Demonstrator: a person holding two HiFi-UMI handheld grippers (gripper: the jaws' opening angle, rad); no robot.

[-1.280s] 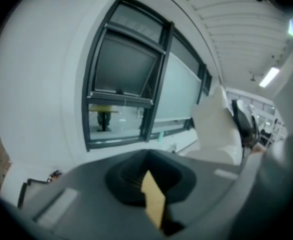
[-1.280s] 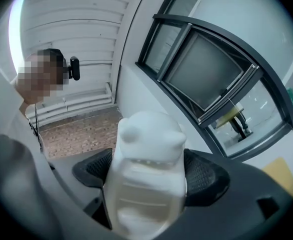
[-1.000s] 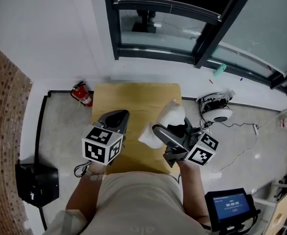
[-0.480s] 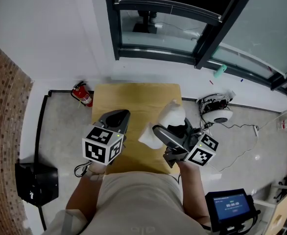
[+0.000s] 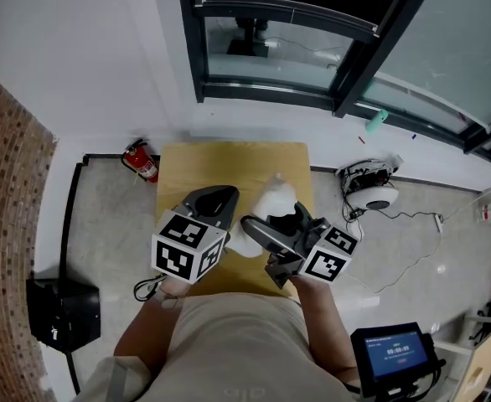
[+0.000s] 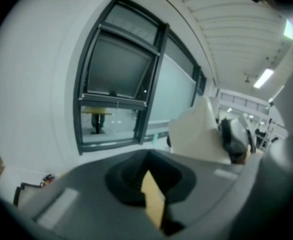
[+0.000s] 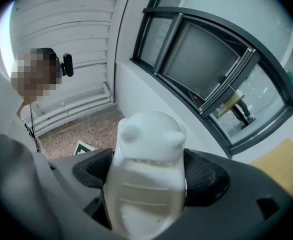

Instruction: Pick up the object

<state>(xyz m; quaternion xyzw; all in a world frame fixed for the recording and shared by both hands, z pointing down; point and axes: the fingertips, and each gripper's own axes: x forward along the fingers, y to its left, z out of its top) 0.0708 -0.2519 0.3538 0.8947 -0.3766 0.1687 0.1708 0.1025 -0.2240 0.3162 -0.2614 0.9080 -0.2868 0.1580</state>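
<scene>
The object is a white plastic bottle (image 7: 147,154) with two rounded bumps on top. My right gripper (image 7: 149,176) is shut on it, its dark pads pressing on both sides. In the head view the bottle (image 5: 275,201) is held above the yellow wooden table (image 5: 229,162), in front of my right gripper (image 5: 266,229). My left gripper (image 5: 212,201) hovers just left of it, jaws together and nothing in them. The left gripper view shows its grey jaws closed round a thin slit, with the bottle (image 6: 196,134) off to the right.
A red fire extinguisher (image 5: 142,162) stands on the floor at the table's far left corner. A white device with cables (image 5: 371,189) lies on the floor to the right. A black box (image 5: 61,312) is at the left, a screen (image 5: 396,354) at the lower right. Dark window frames (image 5: 271,90) line the far wall.
My right gripper has carried the bottle to the left and a little nearer. My left gripper has shifted slightly right, so the two now stand closer together.
</scene>
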